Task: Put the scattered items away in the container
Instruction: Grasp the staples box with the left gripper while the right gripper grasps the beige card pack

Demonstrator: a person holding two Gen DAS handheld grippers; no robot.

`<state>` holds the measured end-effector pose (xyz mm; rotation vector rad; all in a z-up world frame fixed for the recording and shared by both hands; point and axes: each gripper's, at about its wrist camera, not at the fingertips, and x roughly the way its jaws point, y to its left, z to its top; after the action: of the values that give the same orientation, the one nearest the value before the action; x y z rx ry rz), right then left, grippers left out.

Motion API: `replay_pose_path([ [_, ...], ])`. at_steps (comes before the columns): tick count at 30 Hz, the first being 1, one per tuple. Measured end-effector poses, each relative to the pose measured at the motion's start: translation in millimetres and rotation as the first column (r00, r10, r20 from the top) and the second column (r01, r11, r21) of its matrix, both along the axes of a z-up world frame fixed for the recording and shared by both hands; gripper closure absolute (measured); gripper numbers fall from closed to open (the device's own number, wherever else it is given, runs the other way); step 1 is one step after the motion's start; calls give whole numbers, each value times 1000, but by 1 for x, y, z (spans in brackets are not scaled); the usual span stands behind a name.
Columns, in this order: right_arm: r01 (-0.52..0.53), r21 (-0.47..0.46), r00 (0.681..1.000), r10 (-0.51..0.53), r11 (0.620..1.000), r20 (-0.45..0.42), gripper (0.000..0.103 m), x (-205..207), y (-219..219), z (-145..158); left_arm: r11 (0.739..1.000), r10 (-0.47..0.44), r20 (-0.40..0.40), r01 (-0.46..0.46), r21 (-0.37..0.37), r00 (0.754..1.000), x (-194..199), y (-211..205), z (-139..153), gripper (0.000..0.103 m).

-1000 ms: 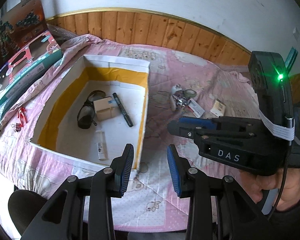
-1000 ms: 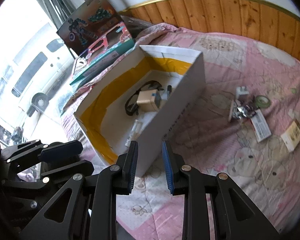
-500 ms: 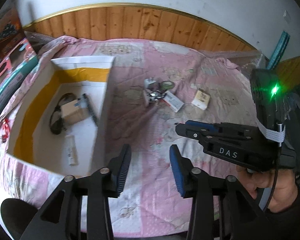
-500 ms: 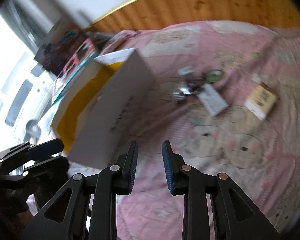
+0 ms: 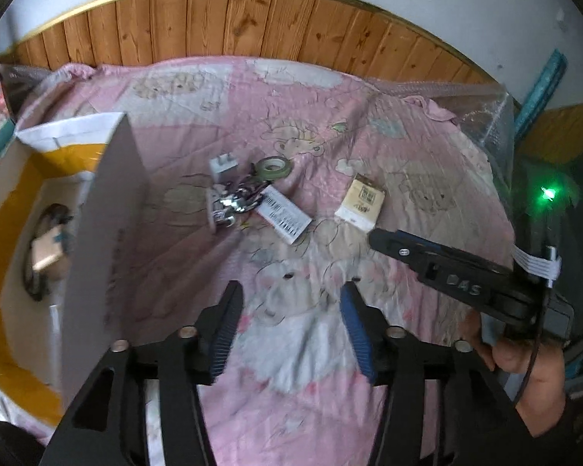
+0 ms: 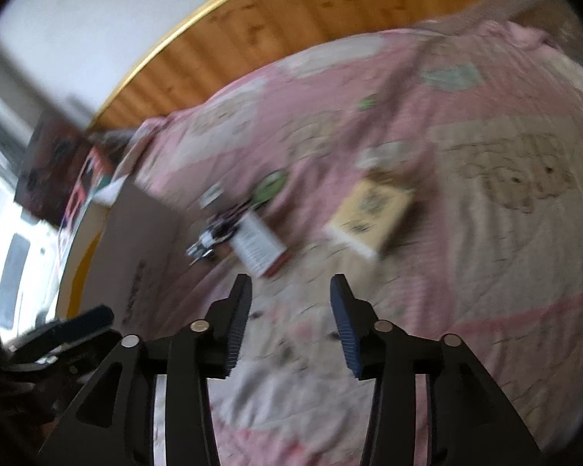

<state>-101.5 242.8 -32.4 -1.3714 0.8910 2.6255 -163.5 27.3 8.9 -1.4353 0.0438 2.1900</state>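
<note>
Both grippers have swung from the box (image 5: 97, 233), now at frame left, toward the scattered items; left gripper (image 5: 287, 326) and right gripper (image 6: 289, 320) are spread, empty. At centre, the yellow carton (image 6: 369, 213) looks light and stiff; grasp its long edges.

- The left gripper (image 5: 289, 328) stood with its jaws apart, holding nothing.
- The right gripper (image 6: 290, 324), gripped by a hand (image 5: 524, 365) at four o'clock, gaped too.

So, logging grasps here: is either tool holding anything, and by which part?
Nothing is held. The left tool and right tool are both open, hovering above the pink blanket.
</note>
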Motion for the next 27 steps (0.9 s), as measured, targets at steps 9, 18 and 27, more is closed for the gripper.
replay_pose_path([
  [9,121,-26,990,-119,992,69,43,-38,40,-38,991,132,93,-128,-40,987,-70,46,-66,42],
  [18,102,83,988,-110,991,108,36,-78,33,-71,970,229,126,-215,-114,965,-108,65,-119,42],
  [27,33,125,996,-44,992,84,63,-81,29,-67,977,150,-11,-150,-154,989,-96,65,-126,56],
])
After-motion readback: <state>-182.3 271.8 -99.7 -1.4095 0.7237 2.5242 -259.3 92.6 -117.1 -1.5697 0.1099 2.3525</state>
